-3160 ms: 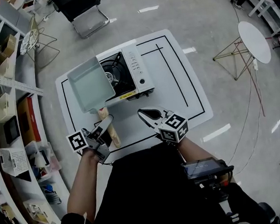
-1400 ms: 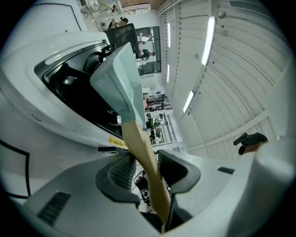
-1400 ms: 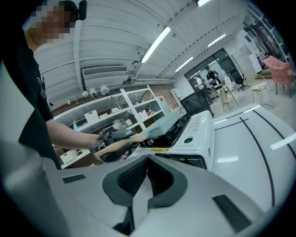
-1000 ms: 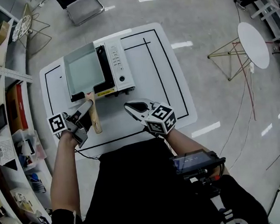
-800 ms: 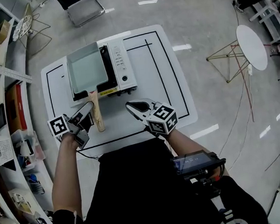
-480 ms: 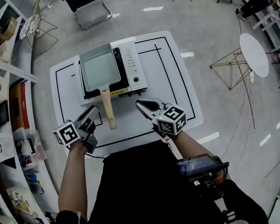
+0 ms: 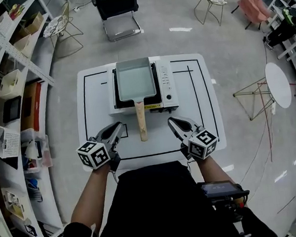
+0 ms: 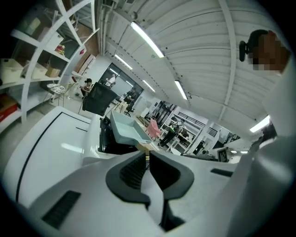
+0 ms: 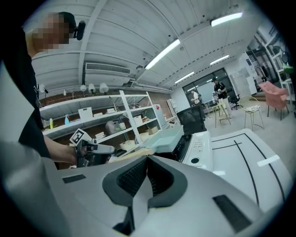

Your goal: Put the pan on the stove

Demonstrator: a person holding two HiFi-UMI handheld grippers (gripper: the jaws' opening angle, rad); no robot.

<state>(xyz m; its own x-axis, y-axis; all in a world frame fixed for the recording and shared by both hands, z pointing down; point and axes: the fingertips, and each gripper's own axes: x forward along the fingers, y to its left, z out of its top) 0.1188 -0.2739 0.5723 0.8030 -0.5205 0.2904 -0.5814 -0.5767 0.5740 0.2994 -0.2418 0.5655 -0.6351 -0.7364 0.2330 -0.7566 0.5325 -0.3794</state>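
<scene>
— Left gripper?
— My left gripper [image 7: 118,126] has just been closing. Its jaws are nearly together with nothing between them, and it points ahead, just left of the wooden handle [image 7: 141,122].
— Right?
— My right gripper [image 7: 172,121] is closed and empty. The pan [image 7: 135,80] sits on the stove [image 7: 166,85], ahead between both.

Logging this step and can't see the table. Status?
Left gripper jaws have just been closing, nothing between them; right gripper shut, empty. Pan sits on stove, handle toward the person. Nothing in the way.
</scene>
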